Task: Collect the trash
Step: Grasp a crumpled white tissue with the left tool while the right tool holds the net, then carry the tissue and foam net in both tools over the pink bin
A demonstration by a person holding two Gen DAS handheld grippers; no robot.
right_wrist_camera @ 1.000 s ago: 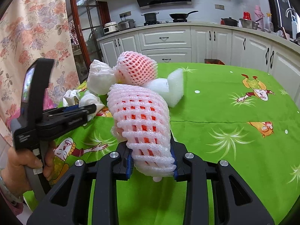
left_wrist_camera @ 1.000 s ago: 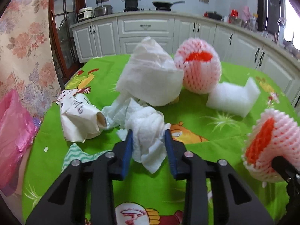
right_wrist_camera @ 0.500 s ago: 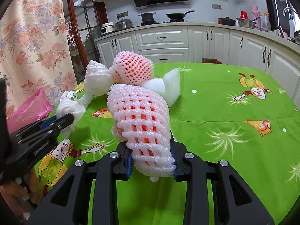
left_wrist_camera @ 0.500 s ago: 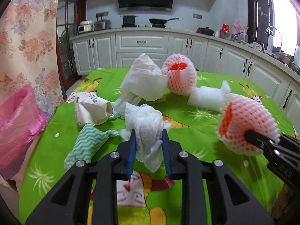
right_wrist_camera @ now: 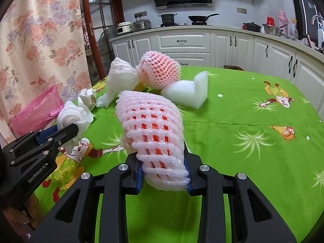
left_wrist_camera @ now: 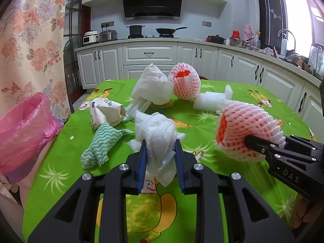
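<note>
Left tongs [left_wrist_camera: 160, 158] clamp a tissue wad [left_wrist_camera: 156, 133] and right tongs [right_wrist_camera: 164, 174] pinch a foam net [right_wrist_camera: 151, 129], both lifted off the table [right_wrist_camera: 253, 141] (likely for one trip) toward the pink bag [left_wrist_camera: 24, 129] left of both.

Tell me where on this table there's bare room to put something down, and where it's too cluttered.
Bare cloth runs along the right side of the table, right of the white foam piece and the held foam net. It is crowded at the far left: plastic bag, second foam net, crumpled paper and striped cloth cluster near the pink bin bag.
</note>
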